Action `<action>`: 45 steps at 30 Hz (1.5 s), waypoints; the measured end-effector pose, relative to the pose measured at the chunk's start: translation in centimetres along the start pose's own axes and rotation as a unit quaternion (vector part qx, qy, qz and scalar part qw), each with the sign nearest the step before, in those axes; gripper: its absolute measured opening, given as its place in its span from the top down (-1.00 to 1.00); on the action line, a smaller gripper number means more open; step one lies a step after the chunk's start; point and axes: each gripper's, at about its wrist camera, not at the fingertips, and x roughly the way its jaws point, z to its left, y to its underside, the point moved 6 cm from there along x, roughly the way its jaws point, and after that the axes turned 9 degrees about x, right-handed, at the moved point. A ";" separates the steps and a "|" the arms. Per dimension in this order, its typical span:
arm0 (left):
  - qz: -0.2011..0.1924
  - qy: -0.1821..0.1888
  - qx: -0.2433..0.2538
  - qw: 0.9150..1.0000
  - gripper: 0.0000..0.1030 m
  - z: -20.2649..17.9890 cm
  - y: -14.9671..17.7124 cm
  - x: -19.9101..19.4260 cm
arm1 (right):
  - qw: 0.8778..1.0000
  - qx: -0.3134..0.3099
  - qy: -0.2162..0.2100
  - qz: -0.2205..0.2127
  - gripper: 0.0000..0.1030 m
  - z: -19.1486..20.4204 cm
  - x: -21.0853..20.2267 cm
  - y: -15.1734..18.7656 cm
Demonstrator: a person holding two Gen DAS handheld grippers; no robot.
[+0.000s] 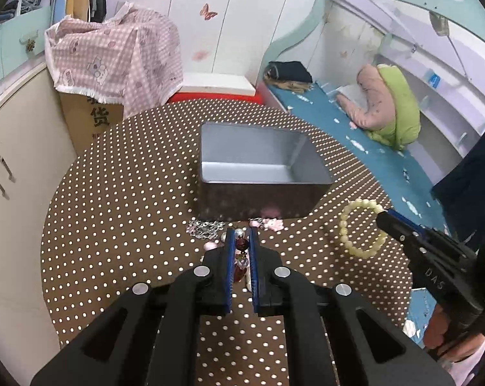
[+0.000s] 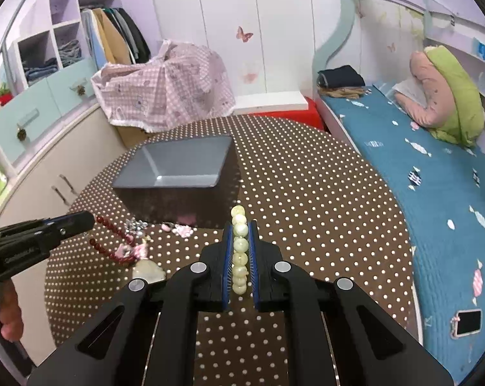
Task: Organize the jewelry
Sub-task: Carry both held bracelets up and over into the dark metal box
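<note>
An open grey metal box (image 1: 258,167) stands on the round brown dotted table (image 1: 130,225); it also shows in the right wrist view (image 2: 178,164). My left gripper (image 1: 242,234) is shut on a dark red bead necklace (image 1: 241,244), which trails over the table in the right wrist view (image 2: 114,241). My right gripper (image 2: 241,230) is shut on a pale yellow bead bracelet (image 2: 240,251), held just above the table; in the left wrist view the bracelet (image 1: 348,225) hangs from its tips (image 1: 382,220).
A silver chain (image 1: 204,228) and small pink pieces (image 1: 273,223) lie in front of the box. A pale pendant (image 2: 147,271) rests on the table. A bed (image 2: 435,193) lies to the right, cabinets (image 1: 17,177) to the left.
</note>
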 end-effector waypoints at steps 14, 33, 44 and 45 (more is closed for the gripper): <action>-0.037 0.017 0.010 0.999 0.87 -1.2 -2.5 -3.9 | 1.000 -0.003 -0.018 -0.013 0.81 1.2 -2.9 0.2; -0.008 -0.013 0.020 1.000 0.87 -0.9 -0.8 -2.3 | 1.000 -0.014 -0.025 -0.013 0.81 2.0 -4.3 0.4; -0.036 -0.030 0.025 0.999 0.87 -0.5 -3.4 -3.5 | 0.999 -0.024 -0.031 -0.017 0.81 3.2 -3.4 -2.0; -0.039 -0.030 0.026 0.998 0.87 -0.4 -3.9 -3.6 | 0.999 -0.023 -0.032 -0.016 0.81 3.2 -3.2 -2.2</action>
